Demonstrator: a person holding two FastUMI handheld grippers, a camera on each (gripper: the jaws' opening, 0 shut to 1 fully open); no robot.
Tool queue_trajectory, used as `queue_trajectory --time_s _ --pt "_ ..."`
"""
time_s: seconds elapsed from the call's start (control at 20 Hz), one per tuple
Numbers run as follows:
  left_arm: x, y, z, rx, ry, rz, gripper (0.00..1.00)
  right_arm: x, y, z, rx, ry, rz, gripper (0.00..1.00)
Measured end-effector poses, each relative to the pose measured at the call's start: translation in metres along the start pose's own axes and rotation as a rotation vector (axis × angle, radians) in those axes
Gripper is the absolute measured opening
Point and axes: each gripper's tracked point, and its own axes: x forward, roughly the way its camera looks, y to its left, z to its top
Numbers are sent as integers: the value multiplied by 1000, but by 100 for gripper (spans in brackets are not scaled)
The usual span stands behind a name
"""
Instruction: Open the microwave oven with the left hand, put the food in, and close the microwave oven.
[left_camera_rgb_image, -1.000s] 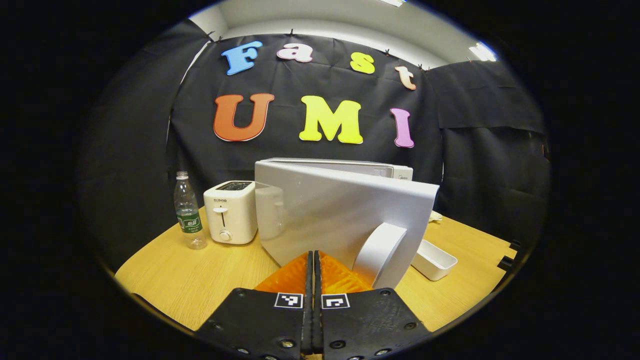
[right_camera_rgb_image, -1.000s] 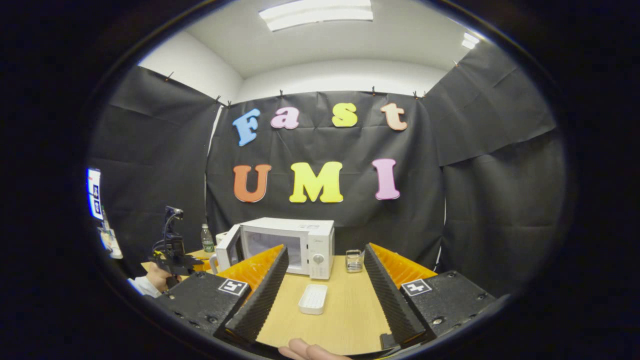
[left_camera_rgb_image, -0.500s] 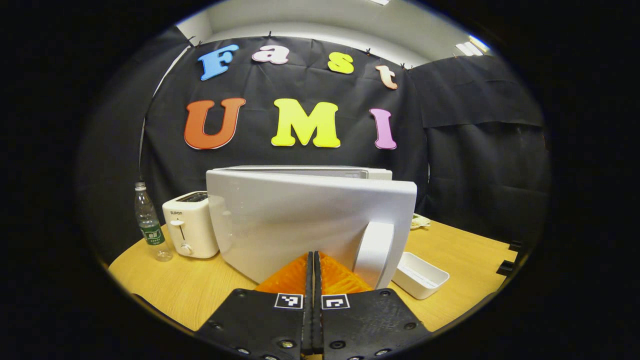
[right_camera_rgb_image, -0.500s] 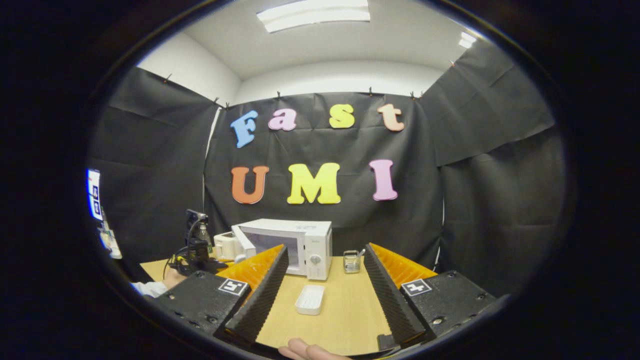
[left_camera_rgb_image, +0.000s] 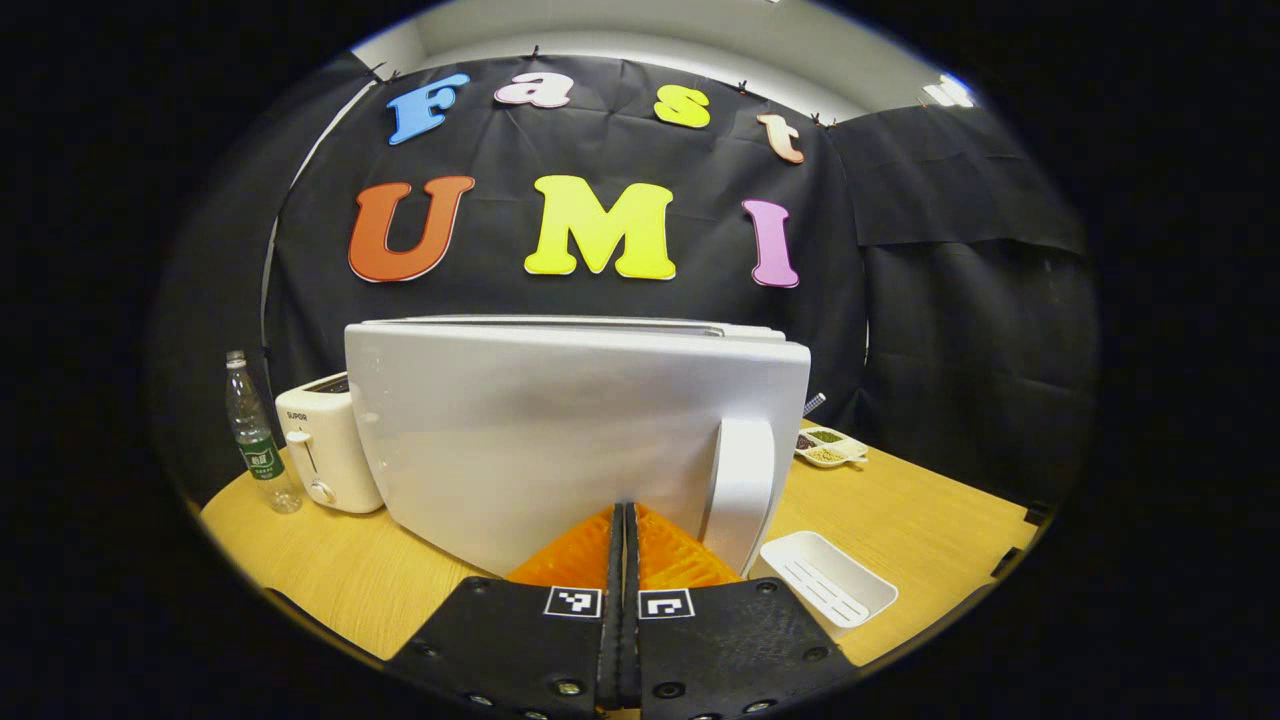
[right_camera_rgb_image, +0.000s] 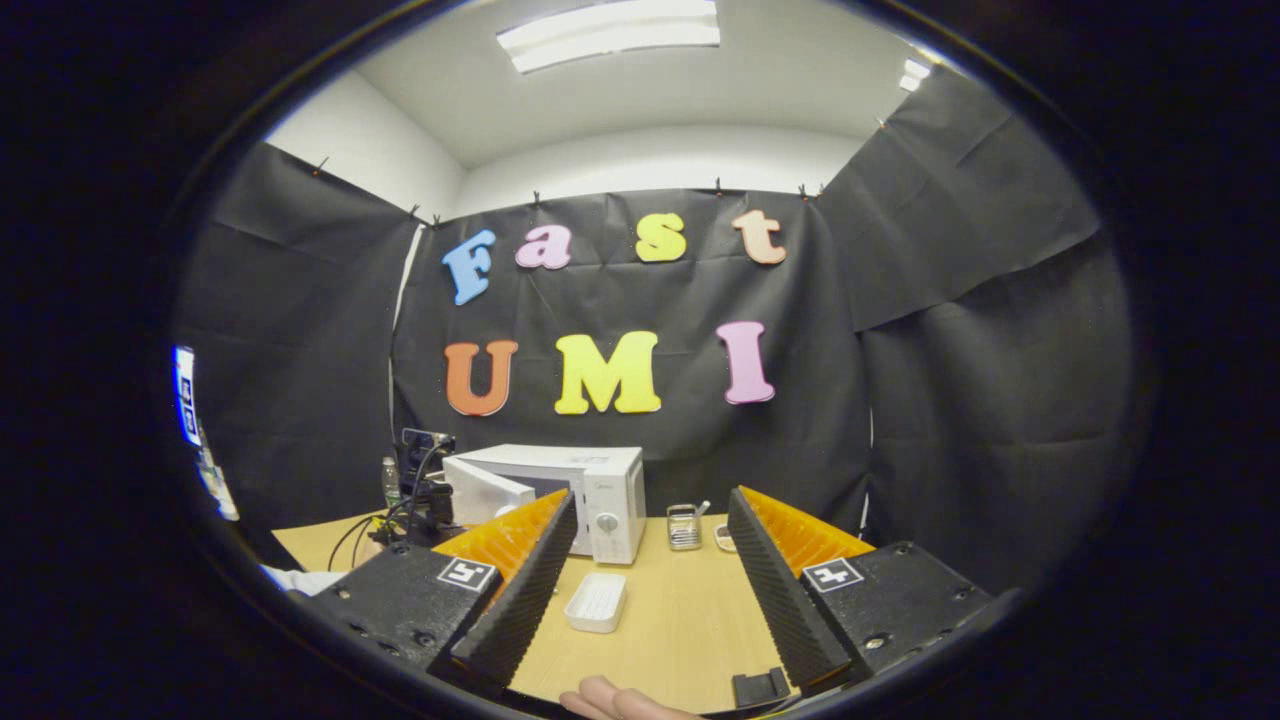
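A: Okay, biggest first: microwave oven (right_camera_rgb_image: 560, 495) at the back of the wooden table (right_camera_rgb_image: 680, 630), door (left_camera_rgb_image: 560, 430) partly swung out.
B: Left gripper (left_camera_rgb_image: 622, 530)?
A: Clenched, fingers pressed together, nothing between them, tips right at the door beside its handle (left_camera_rgb_image: 742, 490); contact unclear.
B: Right gripper (right_camera_rgb_image: 645, 560)?
A: Spread wide, empty, above the table.
B: Food?
A: White tray (right_camera_rgb_image: 595, 603) on the table, in front of the oven.

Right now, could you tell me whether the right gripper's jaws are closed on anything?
No: in the right gripper view the right gripper has its jaws spread wide apart, with bare table and a white tray showing between them.
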Motion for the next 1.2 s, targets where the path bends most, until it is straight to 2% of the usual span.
queue_trajectory --time_s 0.1,0.15,0.25,0.3,0.85,0.9,1.15,1.2 --pt "12 -2 4 -41 1 20 0 2 -4 -3 12 -2 10 90" --pt "16 3 7 -52 -5 45 0 3 -6 -5 18 -9 20 96" --pt "28 1 8 -56 0 71 0 9 -12 -6 23 -19 28 96" --pt "32 0 10 -45 -4 75 0 11 -18 -10 26 -14 24 90" --pt "102 -3 25 -158 -25 109 0 42 -53 -39 59 21 17 90" --pt "106 -2 26 -164 -21 117 0 44 -57 -42 62 24 13 96" --pt "114 2 29 -92 -27 175 0 54 -72 -53 73 40 -7 95" --pt "118 3 30 -92 -25 172 4 53 -73 -53 72 39 -9 94"
